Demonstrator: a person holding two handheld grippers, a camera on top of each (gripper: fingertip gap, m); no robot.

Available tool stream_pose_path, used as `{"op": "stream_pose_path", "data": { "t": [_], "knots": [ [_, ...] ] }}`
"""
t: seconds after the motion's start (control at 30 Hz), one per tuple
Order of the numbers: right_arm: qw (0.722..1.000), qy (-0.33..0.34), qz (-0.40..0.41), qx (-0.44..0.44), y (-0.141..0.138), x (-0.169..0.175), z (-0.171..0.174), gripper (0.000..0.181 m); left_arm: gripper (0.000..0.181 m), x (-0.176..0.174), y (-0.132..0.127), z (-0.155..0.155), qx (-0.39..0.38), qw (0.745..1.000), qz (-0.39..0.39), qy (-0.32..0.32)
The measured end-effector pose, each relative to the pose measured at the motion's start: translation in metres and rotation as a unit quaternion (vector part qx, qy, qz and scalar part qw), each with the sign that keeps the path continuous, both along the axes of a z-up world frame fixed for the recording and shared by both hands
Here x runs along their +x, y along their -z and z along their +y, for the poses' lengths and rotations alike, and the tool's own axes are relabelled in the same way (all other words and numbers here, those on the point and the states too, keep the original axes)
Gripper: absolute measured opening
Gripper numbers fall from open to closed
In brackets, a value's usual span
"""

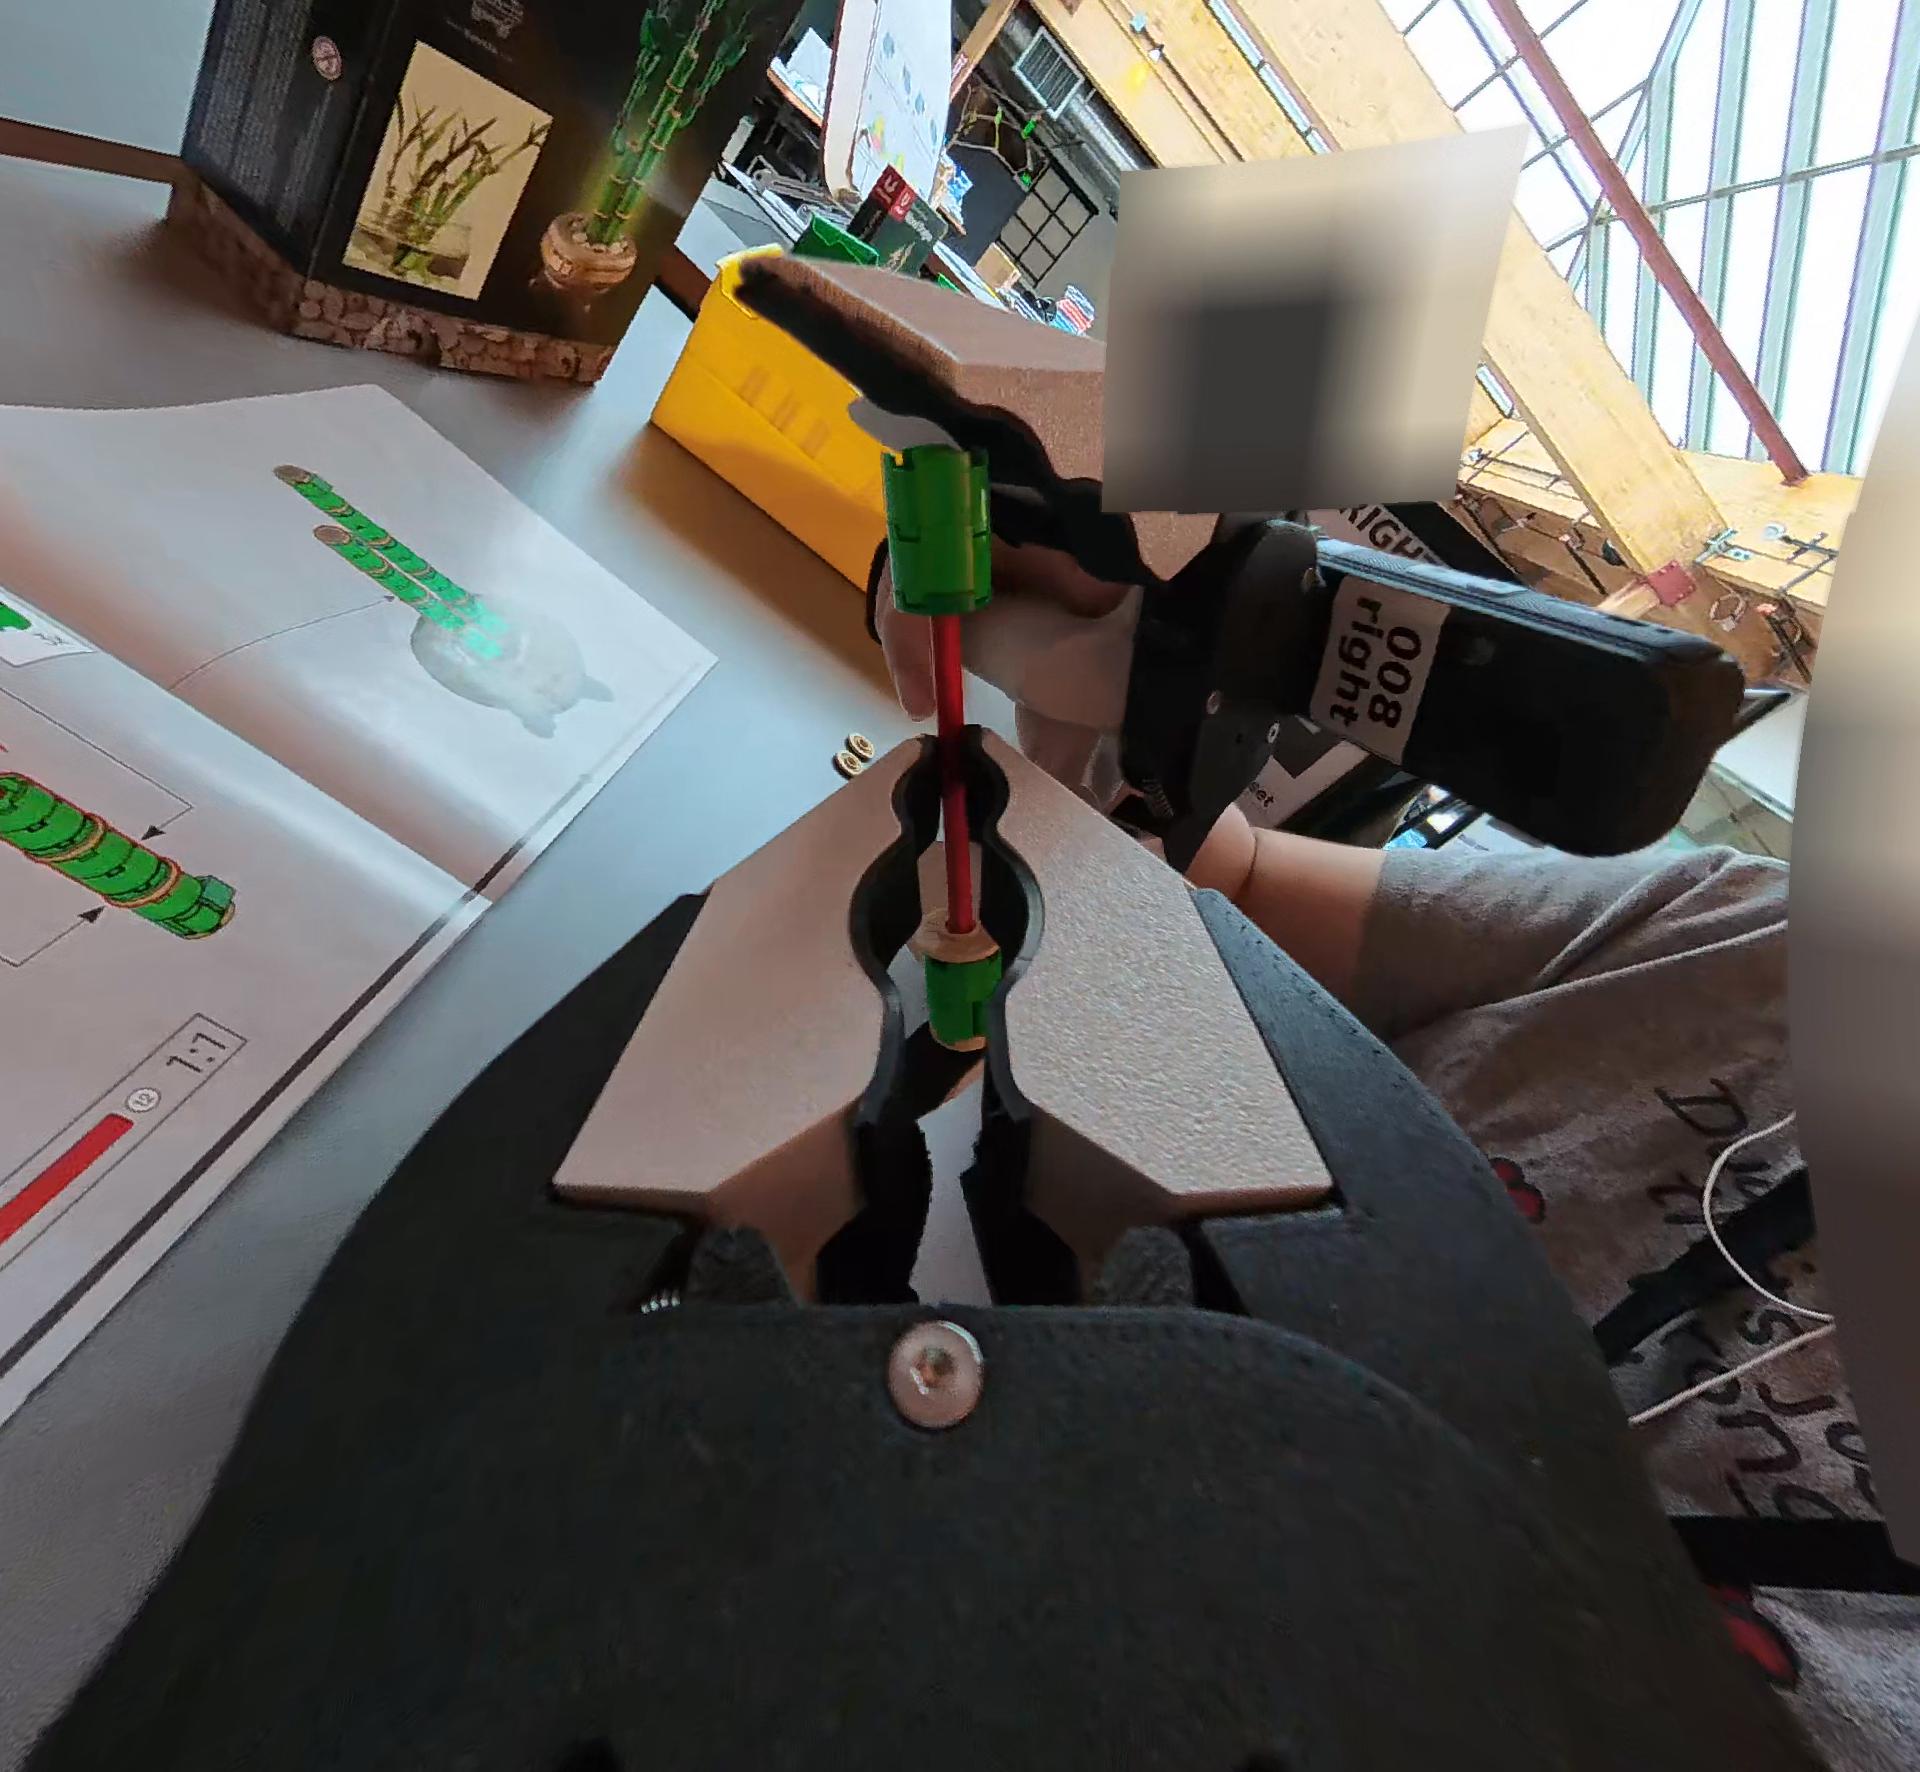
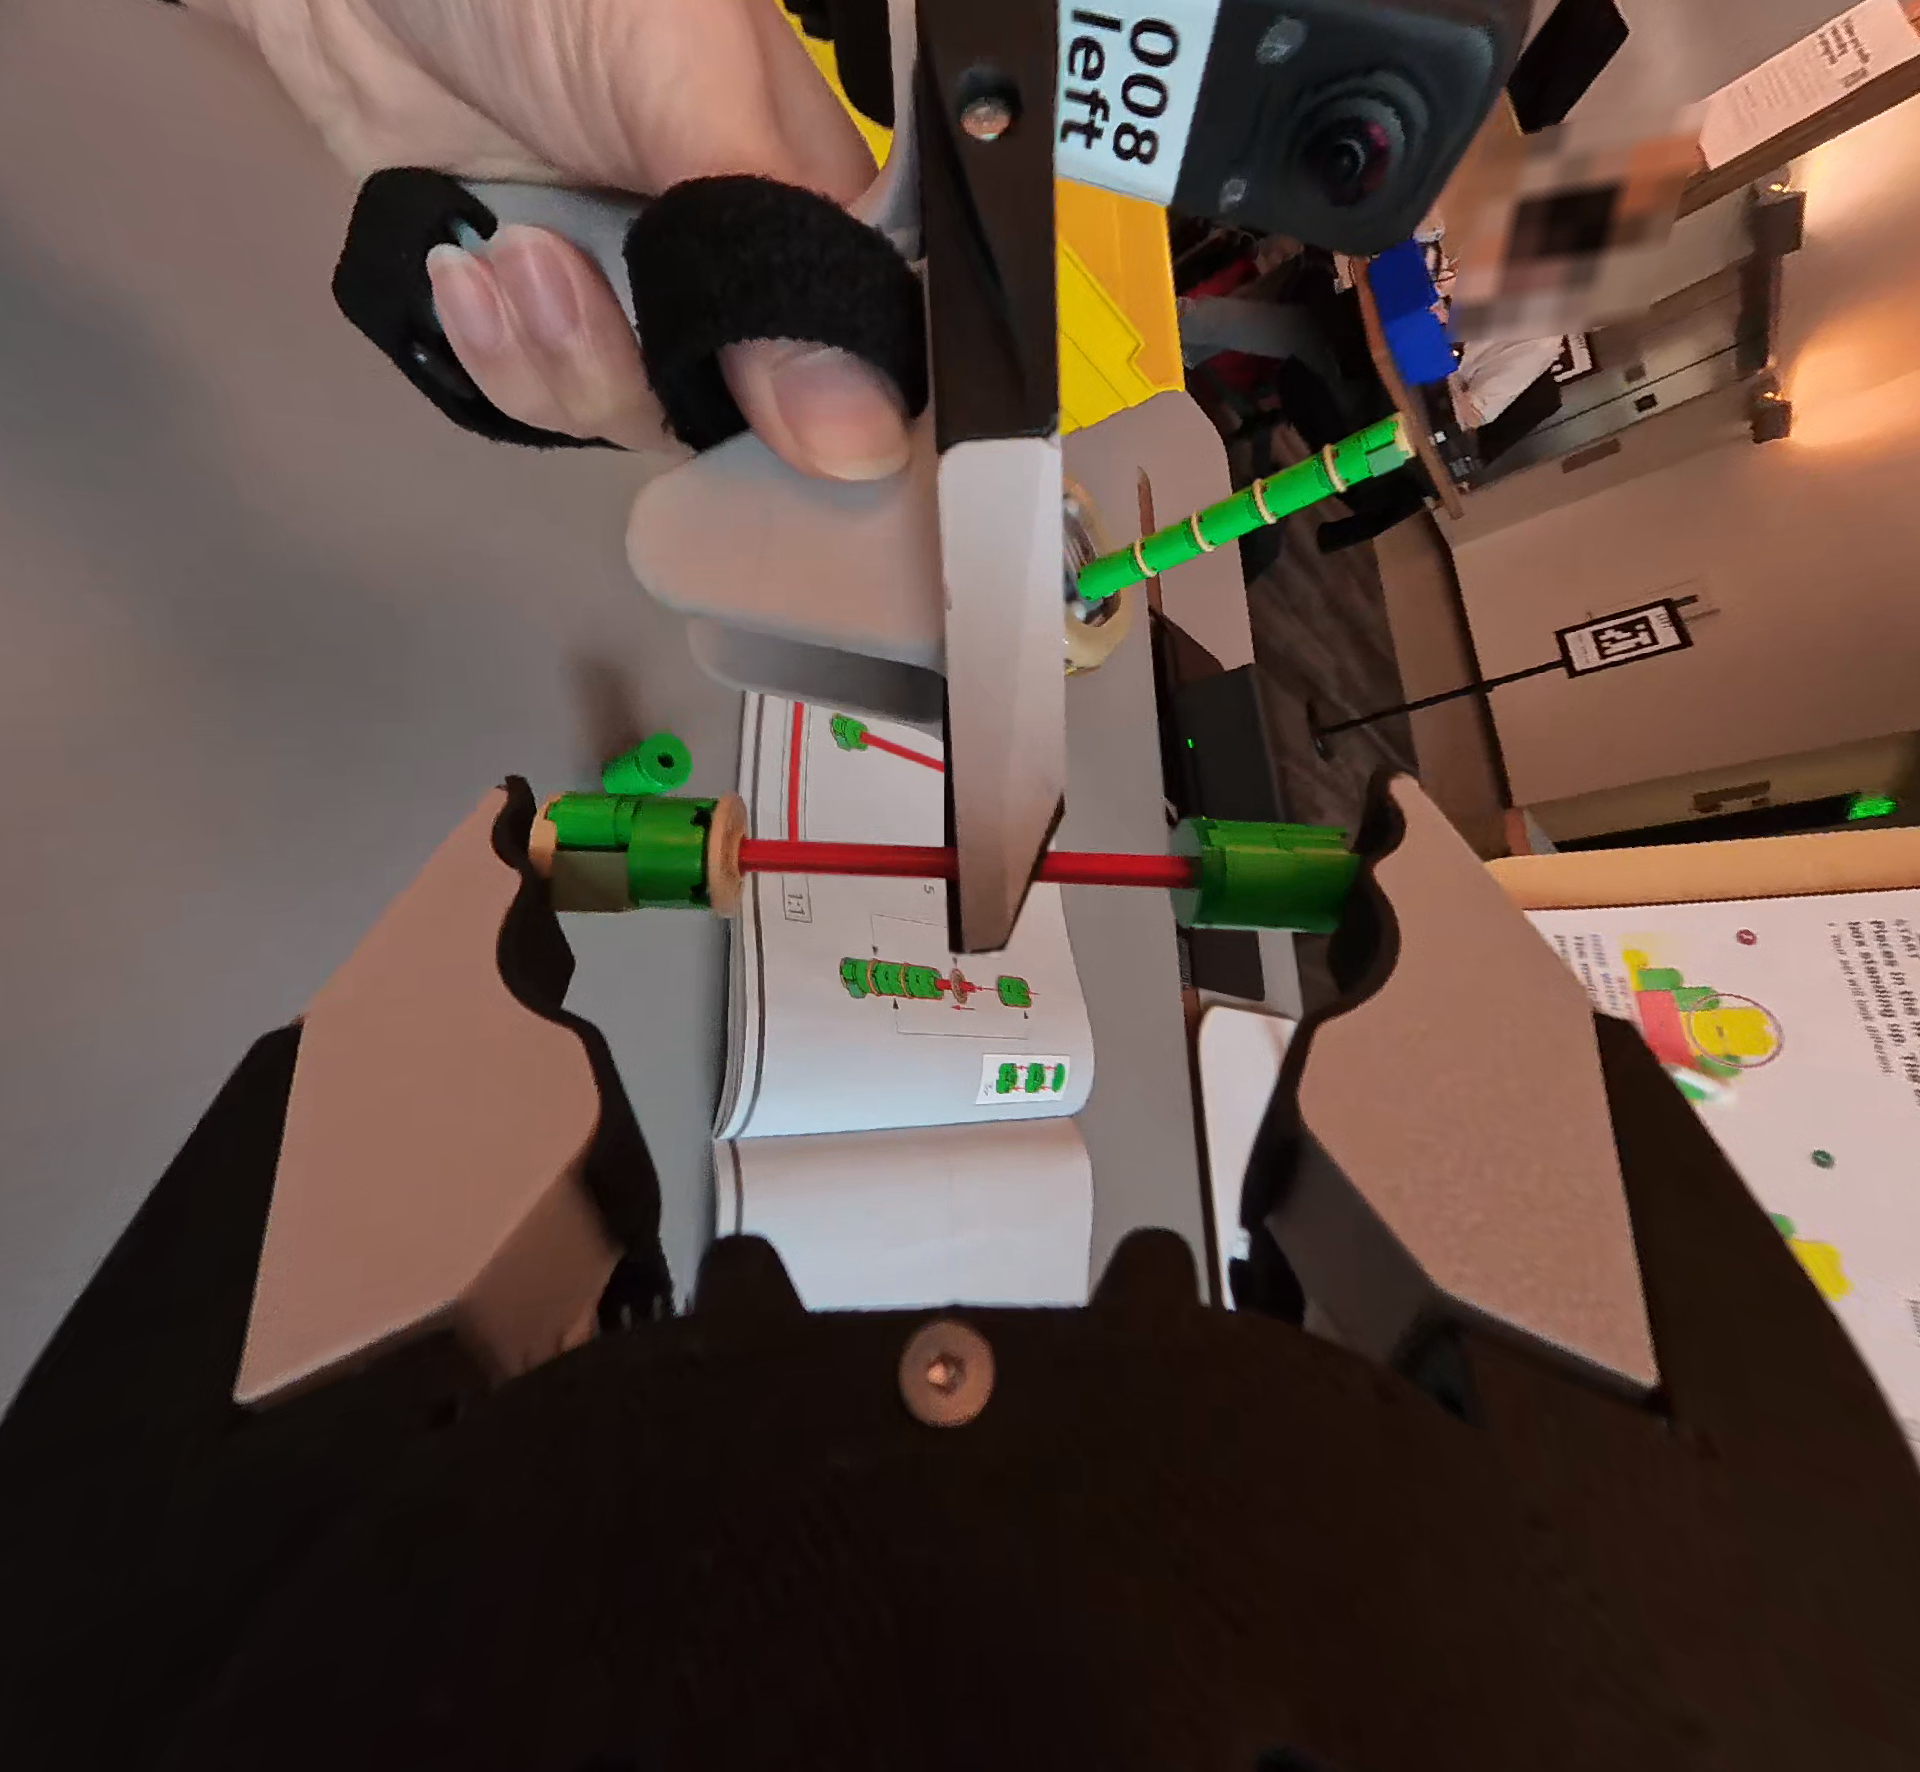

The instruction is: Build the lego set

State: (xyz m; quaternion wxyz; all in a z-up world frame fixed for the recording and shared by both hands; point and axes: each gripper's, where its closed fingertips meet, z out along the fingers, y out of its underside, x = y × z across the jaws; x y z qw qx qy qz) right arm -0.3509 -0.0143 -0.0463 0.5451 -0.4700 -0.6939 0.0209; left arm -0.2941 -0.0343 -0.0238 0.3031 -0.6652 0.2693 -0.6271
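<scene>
Red axle point(image 1: 953, 792) sat pinched between our left gripper point(image 1: 948, 766) tips, held above open instruction booklet point(image 1: 343, 642). Right gripper point(image 2: 940, 875) spanned wide, bracketing green cylinder point(image 2: 1262, 875) and stacked end point(image 2: 634, 855). We judged best: squeeze straight along axle, keep left clamp firm.

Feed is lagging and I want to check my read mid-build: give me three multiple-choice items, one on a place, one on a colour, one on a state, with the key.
1. Where is the loose green cylinder? A in the yellow box; B on the grey table beside the booklet; C on the black carton.
2. What colour is the axle? A red; B blue; C white.
3. How do the left gripper jaws stand? A wide open; B shut on the axle; C shut on the booklet.
Key: B, it lies on bare tabletop at the booklet's edge; A, the rod between the green pieces is red; B, both jaws pinch the rod mid-length.
</scene>
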Motion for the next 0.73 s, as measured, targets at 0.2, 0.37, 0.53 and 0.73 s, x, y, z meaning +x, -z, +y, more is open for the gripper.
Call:
{"op": "stream_pose_path", "data": {
  "t": [0.2,0.37,0.53,0.73],
  "knots": [
    [1.0,0.001,0.013,-0.013,0.0016,-0.0012,0.0019,0.149,0.002,-0.0007,0.0015,0.0015,-0.005,1.0,0.004,-0.006],
    [1.0,0.0,0.018,-0.012,0.0011,-0.0022,0.0024,0.147,0.002,-0.0027,0.001,0.0033,-0.019,1.0,-0.003,-0.01],
    [1.0,-0.002,0.024,-0.017,0.0001,-0.0017,0.002,0.145,0.002,-0.0032,0.0002,0.0039,-0.028,1.0,-0.01,-0.011],
    [0.999,-0.006,0.031,-0.021,-0.0012,-0.0003,0.0021,0.141,0.002,-0.0057,-0.0015,0.0061,-0.024,0.999,-0.011,-0.02]
  ]
}}
